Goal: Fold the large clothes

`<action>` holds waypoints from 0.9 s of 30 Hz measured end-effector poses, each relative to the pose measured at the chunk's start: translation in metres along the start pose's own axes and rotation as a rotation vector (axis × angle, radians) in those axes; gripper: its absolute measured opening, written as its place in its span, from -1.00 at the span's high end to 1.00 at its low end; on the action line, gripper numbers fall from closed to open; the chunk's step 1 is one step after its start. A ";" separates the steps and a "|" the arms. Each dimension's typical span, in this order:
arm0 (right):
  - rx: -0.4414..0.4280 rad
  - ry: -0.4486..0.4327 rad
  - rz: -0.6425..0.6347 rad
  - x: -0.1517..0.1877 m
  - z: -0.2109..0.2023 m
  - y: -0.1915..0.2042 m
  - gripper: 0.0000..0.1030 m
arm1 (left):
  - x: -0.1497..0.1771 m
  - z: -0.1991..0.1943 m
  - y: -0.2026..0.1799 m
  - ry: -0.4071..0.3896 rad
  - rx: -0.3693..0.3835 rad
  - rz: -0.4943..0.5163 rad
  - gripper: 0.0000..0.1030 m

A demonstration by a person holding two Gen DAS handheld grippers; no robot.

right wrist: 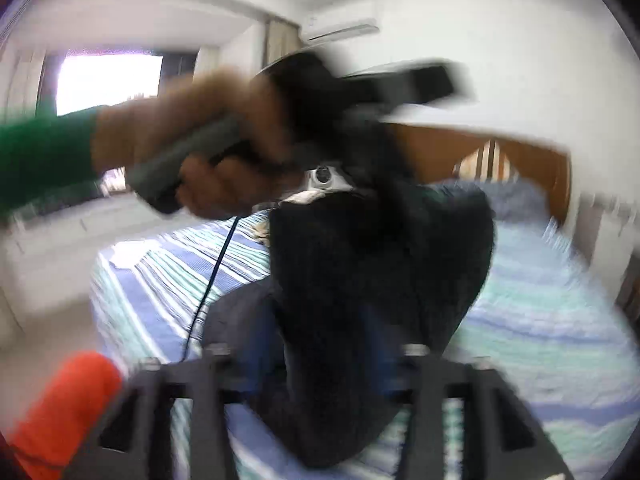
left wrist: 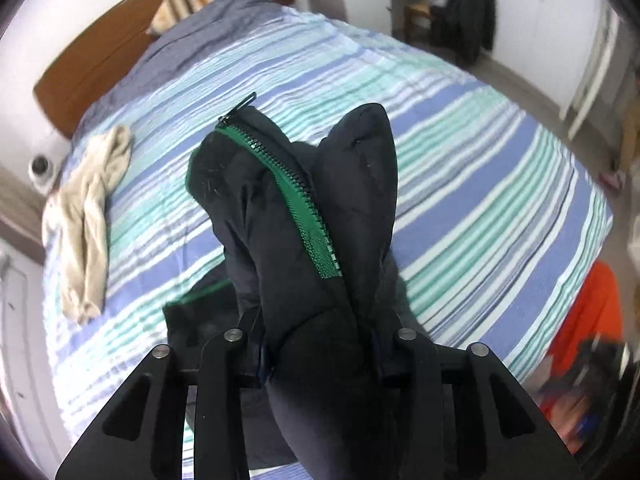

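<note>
A dark navy padded jacket (left wrist: 304, 216) with a green zipper (left wrist: 296, 200) is held up above the striped bed (left wrist: 460, 184). My left gripper (left wrist: 320, 356) is shut on a bunched part of the jacket near the zipper. In the blurred right wrist view, my right gripper (right wrist: 332, 364) is shut on another part of the same jacket (right wrist: 376, 264). The person's hand holds the left gripper's handle (right wrist: 188, 164) up at the left there. The fingertips of both grippers are hidden in the fabric.
A beige garment (left wrist: 86, 216) lies crumpled at the bed's left side. A grey blanket (left wrist: 200, 40) and striped pillow (left wrist: 184, 0) lie by the wooden headboard (left wrist: 92, 64). An orange item (left wrist: 588, 320) sits at the bed's right edge. A chair with dark clothes (left wrist: 464, 24) stands by a white desk.
</note>
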State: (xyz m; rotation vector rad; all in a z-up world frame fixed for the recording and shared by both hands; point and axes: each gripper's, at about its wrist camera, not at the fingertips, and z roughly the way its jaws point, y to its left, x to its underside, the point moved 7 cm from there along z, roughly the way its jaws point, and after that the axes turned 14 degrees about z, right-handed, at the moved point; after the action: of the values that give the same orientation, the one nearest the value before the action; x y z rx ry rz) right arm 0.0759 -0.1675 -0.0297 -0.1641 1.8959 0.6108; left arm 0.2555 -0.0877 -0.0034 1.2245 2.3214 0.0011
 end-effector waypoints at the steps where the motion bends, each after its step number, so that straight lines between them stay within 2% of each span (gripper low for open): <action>1: -0.012 -0.004 0.047 -0.003 -0.003 -0.009 -0.15 | 0.010 0.002 0.010 -0.011 0.008 -0.031 0.28; 3: -0.027 0.023 0.164 -0.010 0.002 -0.029 -0.15 | 0.032 0.011 0.031 -0.006 0.011 -0.089 0.26; 5: -0.060 0.059 0.233 -0.015 0.016 -0.041 0.15 | 0.050 0.025 0.049 0.013 0.010 -0.154 0.23; 6: -0.086 0.072 0.249 -0.018 0.025 -0.041 0.19 | 0.063 0.032 0.060 0.022 0.012 -0.197 0.22; 8: -0.128 0.100 0.264 -0.019 0.047 -0.034 0.20 | 0.084 0.041 0.074 0.023 0.022 -0.261 0.15; 11: -0.224 0.198 0.300 -0.009 0.098 -0.011 0.20 | 0.105 0.048 0.081 0.018 0.043 -0.324 0.06; 13: -0.272 0.319 0.292 0.010 0.138 0.008 0.20 | 0.120 0.055 0.087 0.019 0.058 -0.366 0.00; 15: -0.212 0.445 0.247 0.042 0.173 0.014 0.22 | 0.133 0.062 0.093 0.037 0.053 -0.397 -0.07; 17: -0.158 0.508 0.210 0.067 0.198 0.014 0.32 | 0.151 0.077 0.096 0.066 0.048 -0.425 -0.19; 21: -0.106 0.544 0.214 0.093 0.221 0.008 0.36 | 0.178 0.102 0.100 0.066 0.064 -0.492 -0.36; 24: -0.078 0.564 0.176 0.101 0.229 0.007 0.39 | 0.193 0.118 0.102 0.016 0.143 -0.606 -0.41; 27: -0.088 0.609 0.179 0.095 0.228 0.007 0.40 | 0.203 0.124 0.102 -0.049 0.216 -0.699 -0.43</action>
State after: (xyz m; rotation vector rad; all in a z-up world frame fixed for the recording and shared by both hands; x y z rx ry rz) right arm 0.2236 -0.0345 -0.1771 -0.2601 2.4906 0.8318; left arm 0.2941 0.1010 -0.1764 0.4330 2.6295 -0.5228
